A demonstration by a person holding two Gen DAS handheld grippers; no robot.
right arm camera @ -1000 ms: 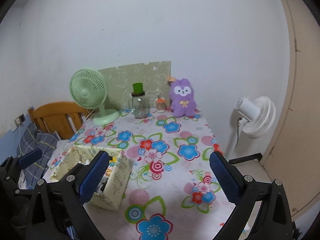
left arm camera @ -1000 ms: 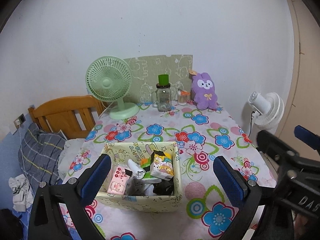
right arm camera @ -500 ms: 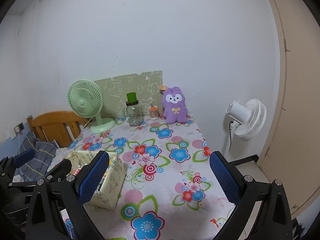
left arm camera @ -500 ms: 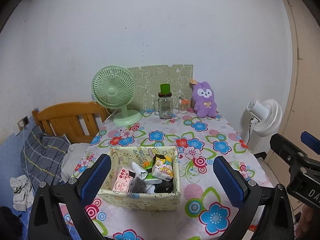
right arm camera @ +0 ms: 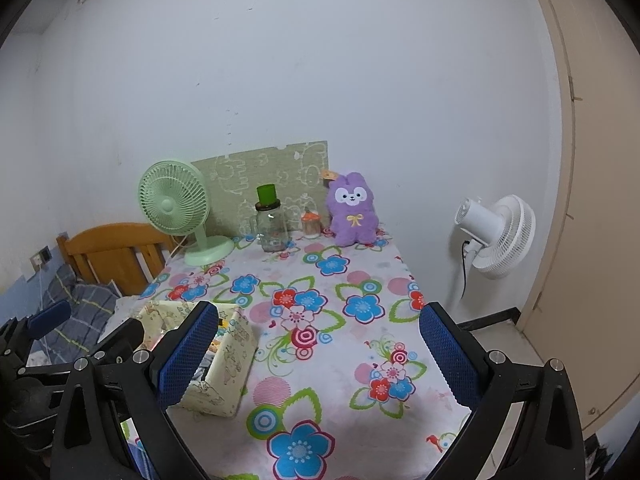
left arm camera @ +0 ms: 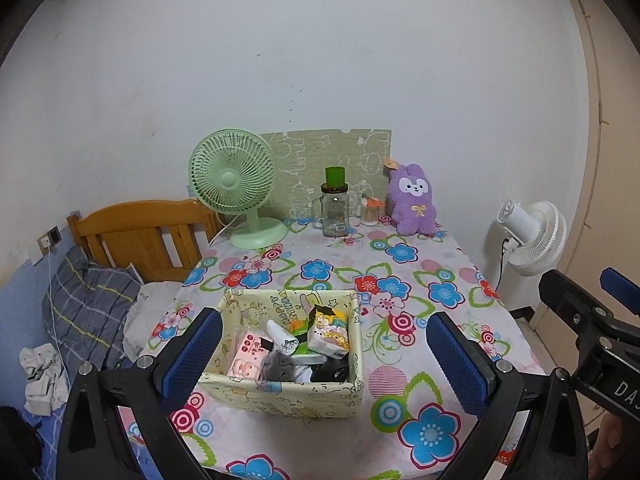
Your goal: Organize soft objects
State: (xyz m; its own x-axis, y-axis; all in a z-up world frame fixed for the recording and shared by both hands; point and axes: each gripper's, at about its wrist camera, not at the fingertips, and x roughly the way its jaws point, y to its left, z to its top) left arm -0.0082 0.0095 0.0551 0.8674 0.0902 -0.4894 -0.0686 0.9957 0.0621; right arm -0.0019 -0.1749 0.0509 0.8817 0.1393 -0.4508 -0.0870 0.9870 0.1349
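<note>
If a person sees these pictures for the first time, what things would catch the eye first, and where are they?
First the flowered tablecloth that covers the whole table. Then the purple plush rabbit upright at the far edge by the wall, with the green fan to its left and a glass jar between them. Near the front stands an open box full of small soft things, just ahead of the open left gripper.

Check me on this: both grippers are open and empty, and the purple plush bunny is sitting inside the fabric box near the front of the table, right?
Not quite. The purple plush bunny sits at the table's far edge by the wall, outside the fabric box, as the left wrist view shows.
</note>
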